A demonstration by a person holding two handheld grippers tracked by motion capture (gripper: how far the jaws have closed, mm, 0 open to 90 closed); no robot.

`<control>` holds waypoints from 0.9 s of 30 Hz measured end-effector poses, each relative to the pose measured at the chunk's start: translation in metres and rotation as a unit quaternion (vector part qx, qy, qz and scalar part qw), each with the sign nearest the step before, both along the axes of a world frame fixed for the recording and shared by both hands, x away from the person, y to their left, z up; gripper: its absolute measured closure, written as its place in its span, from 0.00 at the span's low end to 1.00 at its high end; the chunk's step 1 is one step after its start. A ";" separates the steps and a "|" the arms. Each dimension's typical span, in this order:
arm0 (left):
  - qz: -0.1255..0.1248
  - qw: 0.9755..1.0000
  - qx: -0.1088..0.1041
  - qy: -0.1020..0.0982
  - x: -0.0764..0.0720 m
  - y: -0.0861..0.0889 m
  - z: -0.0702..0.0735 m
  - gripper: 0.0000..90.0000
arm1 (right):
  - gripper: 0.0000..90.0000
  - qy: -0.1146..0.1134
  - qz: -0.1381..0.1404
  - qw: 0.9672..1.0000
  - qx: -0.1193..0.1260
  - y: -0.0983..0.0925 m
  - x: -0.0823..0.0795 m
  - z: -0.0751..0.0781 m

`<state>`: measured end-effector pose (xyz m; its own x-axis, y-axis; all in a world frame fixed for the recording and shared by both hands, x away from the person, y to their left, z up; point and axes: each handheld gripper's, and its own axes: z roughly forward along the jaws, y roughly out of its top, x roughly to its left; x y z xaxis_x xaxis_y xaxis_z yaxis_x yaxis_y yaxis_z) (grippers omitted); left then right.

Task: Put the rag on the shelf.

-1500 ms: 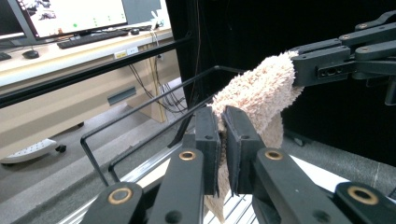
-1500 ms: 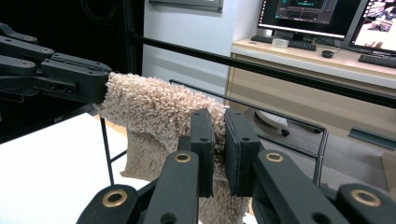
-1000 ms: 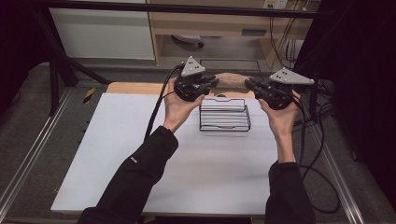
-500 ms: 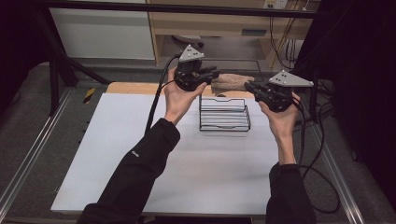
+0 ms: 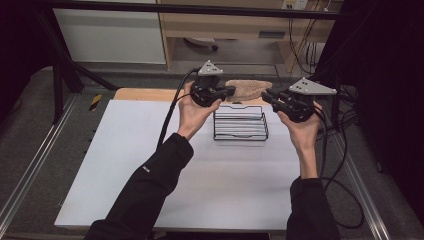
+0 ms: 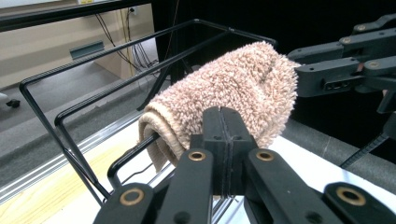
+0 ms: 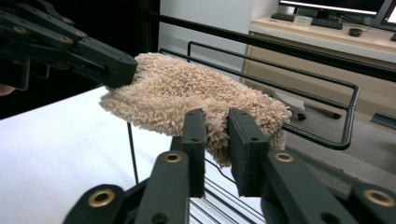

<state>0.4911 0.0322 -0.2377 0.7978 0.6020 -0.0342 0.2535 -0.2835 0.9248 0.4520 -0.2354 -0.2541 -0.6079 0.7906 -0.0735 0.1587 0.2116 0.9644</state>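
A beige fluffy towel [image 5: 248, 89] [image 6: 233, 88] [image 7: 187, 93] lies rolled over the far rim of a black wire basket [image 5: 240, 139] [image 6: 93, 58] [image 7: 280, 66]. My left gripper [image 5: 231, 91] [image 6: 223, 114] is at the towel's left end. Its jaws have just been closing and now meet, with no cloth seen between them. My right gripper [image 5: 267, 95] [image 7: 217, 116] is at the towel's right end. Its jaws have just been opening; a gap shows between them, with the towel's corner at their tips. The opposite gripper shows across the towel in each gripper view [image 7: 116, 67] [image 6: 308, 79].
The basket stands at the back of a white table top [image 5: 150, 165], with a wooden strip [image 5: 145, 94] behind it. Cables [image 5: 345, 170] hang off the right side. Metal rails run along both table sides, and a shelf unit stands beyond.
The left hand rose a little half a second ago and has come back down to the towel's left end. The right hand has stayed where it was.
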 end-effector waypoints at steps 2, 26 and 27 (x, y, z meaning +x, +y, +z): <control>-0.001 1.000 0.003 -0.003 -0.001 0.000 -0.001 1.00 | 0.83 0.000 0.002 1.000 0.001 0.000 -0.001 0.000; 0.006 0.999 0.028 -0.013 0.006 -0.003 -0.024 1.00 | 1.00 0.052 -0.032 0.998 0.009 0.001 0.010 -0.020; 0.007 0.999 0.029 -0.013 0.006 -0.004 -0.024 1.00 | 1.00 0.050 -0.036 0.998 0.007 0.002 0.011 -0.021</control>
